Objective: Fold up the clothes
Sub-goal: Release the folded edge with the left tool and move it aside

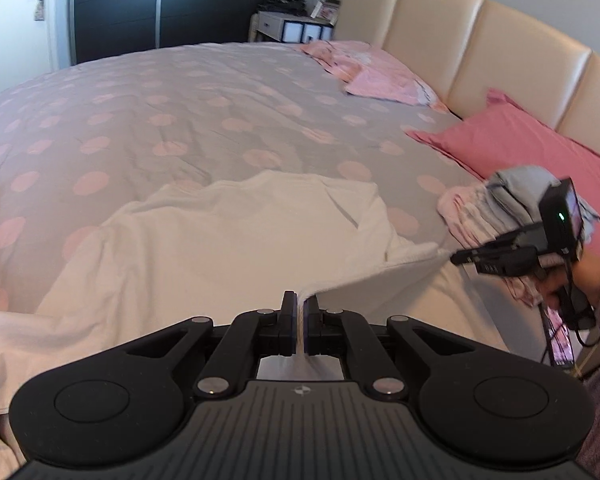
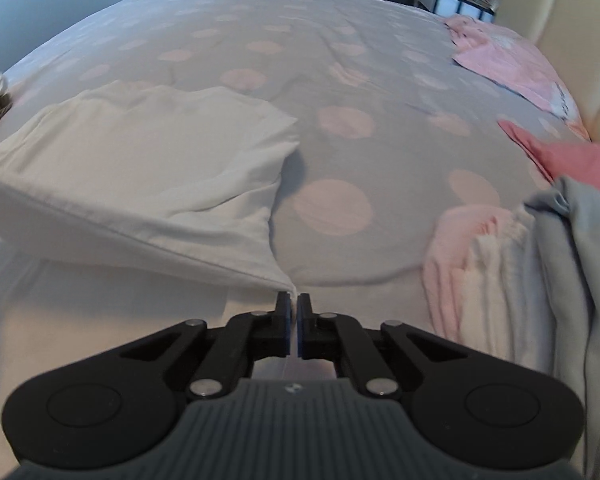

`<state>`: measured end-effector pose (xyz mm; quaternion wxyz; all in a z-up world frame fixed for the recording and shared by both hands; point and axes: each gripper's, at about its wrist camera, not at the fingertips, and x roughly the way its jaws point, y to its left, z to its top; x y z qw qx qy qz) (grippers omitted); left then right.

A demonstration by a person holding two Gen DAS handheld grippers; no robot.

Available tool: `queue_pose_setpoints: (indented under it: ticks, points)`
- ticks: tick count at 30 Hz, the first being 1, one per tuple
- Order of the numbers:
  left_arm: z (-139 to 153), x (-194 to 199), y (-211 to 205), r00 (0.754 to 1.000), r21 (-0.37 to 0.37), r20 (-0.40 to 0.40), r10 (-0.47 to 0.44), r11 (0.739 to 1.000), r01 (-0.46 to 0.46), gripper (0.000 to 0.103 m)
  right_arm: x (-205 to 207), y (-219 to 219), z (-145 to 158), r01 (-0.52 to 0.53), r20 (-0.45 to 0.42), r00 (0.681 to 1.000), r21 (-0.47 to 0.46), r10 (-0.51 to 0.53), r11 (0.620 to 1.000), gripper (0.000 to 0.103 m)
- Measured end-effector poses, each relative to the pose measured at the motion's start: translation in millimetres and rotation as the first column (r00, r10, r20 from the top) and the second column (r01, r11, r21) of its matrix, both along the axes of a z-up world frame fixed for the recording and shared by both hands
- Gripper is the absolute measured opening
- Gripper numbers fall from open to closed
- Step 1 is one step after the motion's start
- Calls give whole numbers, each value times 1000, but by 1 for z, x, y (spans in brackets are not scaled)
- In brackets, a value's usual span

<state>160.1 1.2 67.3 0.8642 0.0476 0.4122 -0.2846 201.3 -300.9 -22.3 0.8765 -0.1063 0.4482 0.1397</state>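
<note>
Both grippers — left gripper and right gripper — pinch the white garment's taut hem above the polka-dot duvet.

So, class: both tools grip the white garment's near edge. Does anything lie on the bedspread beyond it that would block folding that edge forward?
Nothing visible does. The left tool and right tool pinch the white garment; the dotted bedspread beyond looks bare. The clothes pile sits off to the right.

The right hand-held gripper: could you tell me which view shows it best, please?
The left wrist view: the right hand-held gripper appears from outside, pinching the white garment edge. Its own view shows only closed fingers on fabric.
</note>
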Motion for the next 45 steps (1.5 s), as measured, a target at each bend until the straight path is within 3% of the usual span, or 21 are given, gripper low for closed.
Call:
queue_pose_setpoints:
  ticks: [5, 9, 12, 17, 19, 21, 23, 24, 25, 28, 33, 37, 40, 42, 44, 45]
  points:
    - [-4, -20, -32, 991, 15, -36, -129, 991, 129, 1, 6, -22, -10, 54, -25, 998, 22, -54, 998, 0]
    - [-7, -32, -46, 981, 28, -63, -181, 983, 183, 1, 10, -40, -17, 98, -46, 994, 39, -96, 994, 0]
    - [-7, -34, -49, 979, 24, -70, -192, 981, 194, 1, -1, -35, -14, 5, -16, 1000, 71, -3, 997, 6]
    - [1, -37, -53, 978, 13, -70, -196, 980, 197, 1, -14, -17, -23, -115, 12, 993, 3, 115, 993, 8]
    - [6, -41, -57, 977, 7, -63, -204, 979, 205, 1, -14, -14, -29, -133, 27, 991, -32, 134, 991, 15]
    - [11, -46, -60, 975, 0, -59, -216, 976, 216, 1, -11, -12, -32, -132, 43, 990, -48, 134, 990, 34]
    - [16, -52, -64, 967, -7, -55, -250, 968, 250, 1, -6, -12, -33, -115, 36, 993, -52, 117, 992, 31]
    - [19, -56, -67, 962, -10, -54, -267, 964, 267, 1, -4, -13, -34, -106, 32, 994, -53, 108, 993, 17]
    - [21, -61, -70, 952, -17, -54, -300, 954, 300, 1, -1, -13, -35, -98, 28, 995, -55, 99, 994, 2]
    - [26, -82, -84, 900, -49, -68, -431, 902, 428, 1, 6, -14, -37, -72, 18, 997, -60, 73, 996, 1]
    - [3, -120, -119, 770, -132, -174, -614, 790, 599, 1, 18, -15, -41, -29, 0, 1000, -69, 29, 997, 0]
    - [-29, -135, -143, 741, -90, -239, -628, 774, 627, 1, 21, -24, -37, 2, -18, 1000, -30, -3, 1000, 0]
    - [-46, -136, -150, 747, -47, -266, -610, 782, 622, 2, 16, -27, -32, -3, -37, 999, -12, 3, 1000, 1]
    - [-52, -133, -148, 740, -48, -288, -608, 781, 623, 16, 10, -26, -27, -18, -49, 999, -8, 18, 1000, 4]
    - [-52, -130, -144, 745, -57, -278, -606, 785, 617, 41, 0, -27, -21, -33, -51, 998, -3, 32, 999, 6]
    - [-52, -128, -142, 748, -59, -274, -604, 787, 614, 44, -5, -28, -17, -38, -53, 998, 6, 38, 999, 6]
